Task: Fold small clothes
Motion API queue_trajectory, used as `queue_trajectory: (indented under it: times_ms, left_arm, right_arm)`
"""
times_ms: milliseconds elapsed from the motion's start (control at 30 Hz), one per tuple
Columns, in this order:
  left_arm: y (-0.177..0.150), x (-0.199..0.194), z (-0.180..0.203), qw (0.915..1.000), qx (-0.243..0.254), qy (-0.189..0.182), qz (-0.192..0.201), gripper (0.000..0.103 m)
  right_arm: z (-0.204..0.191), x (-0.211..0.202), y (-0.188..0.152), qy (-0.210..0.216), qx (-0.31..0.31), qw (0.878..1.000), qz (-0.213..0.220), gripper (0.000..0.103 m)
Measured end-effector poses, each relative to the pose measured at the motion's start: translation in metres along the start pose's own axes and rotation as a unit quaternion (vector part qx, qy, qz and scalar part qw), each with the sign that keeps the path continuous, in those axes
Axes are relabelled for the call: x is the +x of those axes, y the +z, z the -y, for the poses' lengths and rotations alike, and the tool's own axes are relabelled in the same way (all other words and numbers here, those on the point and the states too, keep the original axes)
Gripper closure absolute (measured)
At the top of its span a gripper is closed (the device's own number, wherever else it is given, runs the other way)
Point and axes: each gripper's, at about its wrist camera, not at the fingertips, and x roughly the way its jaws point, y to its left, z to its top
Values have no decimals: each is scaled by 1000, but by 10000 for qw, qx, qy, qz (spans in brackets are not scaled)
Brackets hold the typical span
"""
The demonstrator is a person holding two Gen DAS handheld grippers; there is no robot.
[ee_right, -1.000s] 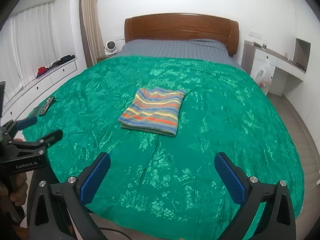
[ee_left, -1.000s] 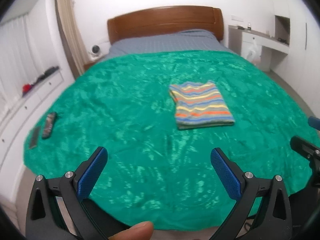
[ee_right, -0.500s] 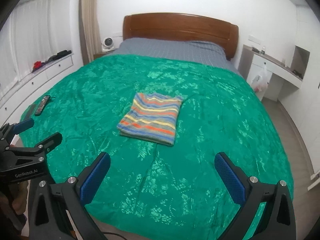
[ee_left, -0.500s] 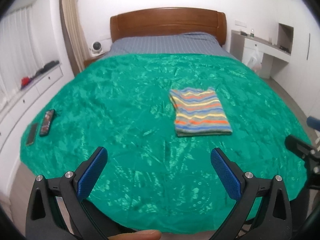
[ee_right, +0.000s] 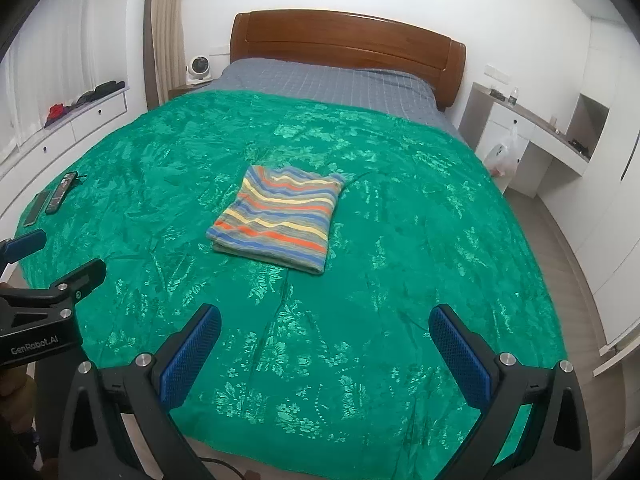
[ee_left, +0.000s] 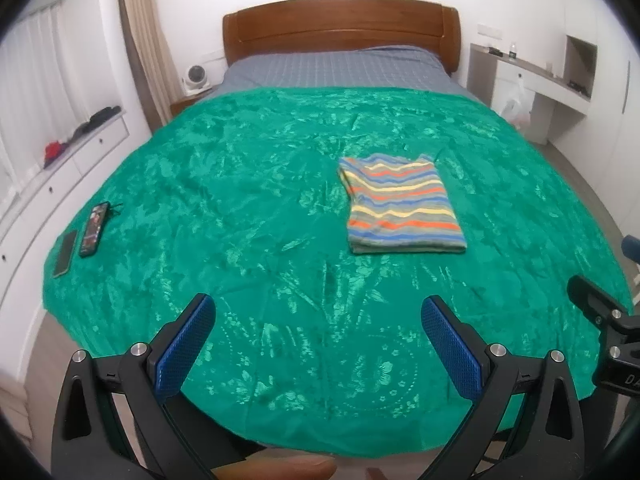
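Since the earlier frames, both your hand-held grippers have drawn back and risen slightly, so the bed's foot edge now shows in both wrist views. Your left hand-held gripper and right hand-held gripper hang over that foot edge, each with its two blue-padded fingers spread wide and nothing between them. The shiny green floral-patterned bedspread runs bare from the fingertips to the folded garment, giving you open room all round it. One folded knit garment striped in blue, grey, yellow and orange lies flat near the bedspread's centre, a neat rectangle, well apart from both grippers; it sits right of centre in the left view and left of centre in the right view. Two flat dark devices rest side by side at the bedspread's left edge: one black remote control and one dark phone. One brown wooden headboard closes the far end.
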Motion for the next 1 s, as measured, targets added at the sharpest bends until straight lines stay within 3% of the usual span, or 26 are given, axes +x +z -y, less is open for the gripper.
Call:
queue_trajectory:
  times_ms: [100,433,600,733,1000]
  left_arm:
    - [3,-2,3,9999,65,117,20,0]
    - [14,-4,10,10000,89,7,25,0]
    - [19,-9,9,10000,-53,-38,42,0]
    - [21,-13,12,9997,24,133,217,0]
    - [21,-11,15,9998,114,-4,162,0]
  right_arm:
    - [3,-1,2,31,36,10000,11,1]
    - [4,7,5,141,18,9998,-114,0]
    - [11,-14,12,126,179,9996,187,1]
    - [17,-35,22,206,354,9979,495,1]
    - [1,-9,6,197,125,9997,1,1]
